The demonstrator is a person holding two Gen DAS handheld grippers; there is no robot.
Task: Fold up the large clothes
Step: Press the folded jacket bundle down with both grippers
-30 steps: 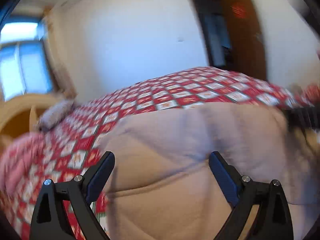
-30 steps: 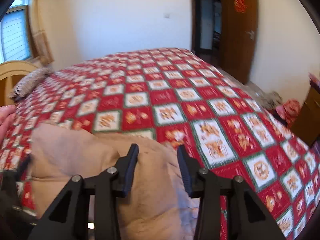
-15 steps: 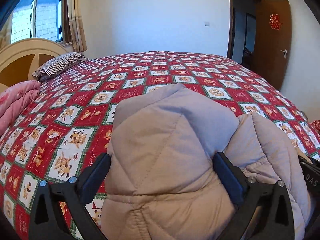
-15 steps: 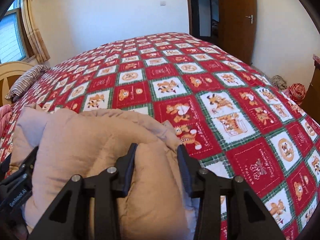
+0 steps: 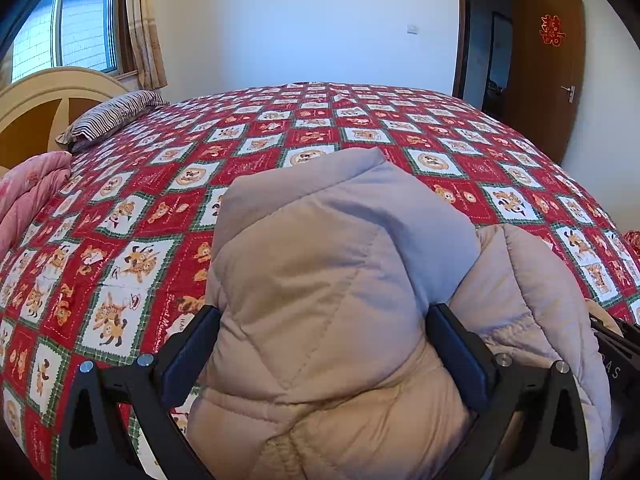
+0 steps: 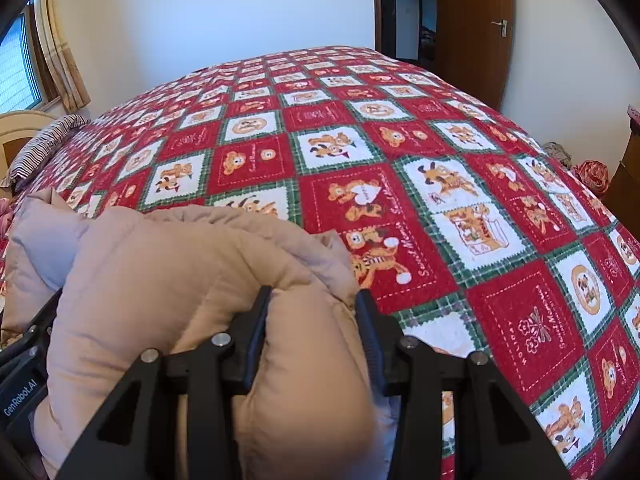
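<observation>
Coat [image 5: 320, 280] bunched on bed [image 5: 360, 128], near edge.
Left gripper [image 5: 320, 344]: fingers at widest, puffy fold filling the gap, pads touching it. Right gripper [image 6: 314, 336]: fingers clamped on a coat fold.

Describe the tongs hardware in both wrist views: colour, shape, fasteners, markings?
Both tongs, left and right, are matte black: triangular cut-out linkage arms, silver round bolt heads, flat dark blue-black finger pads. White "GenRobot.AI" lettering marks the other unit's body at frame edge. No cables or sleeves visible.

Beige jacket [image 5: 328, 280] — red-checked bedspread [image 5: 280, 148]
</observation>
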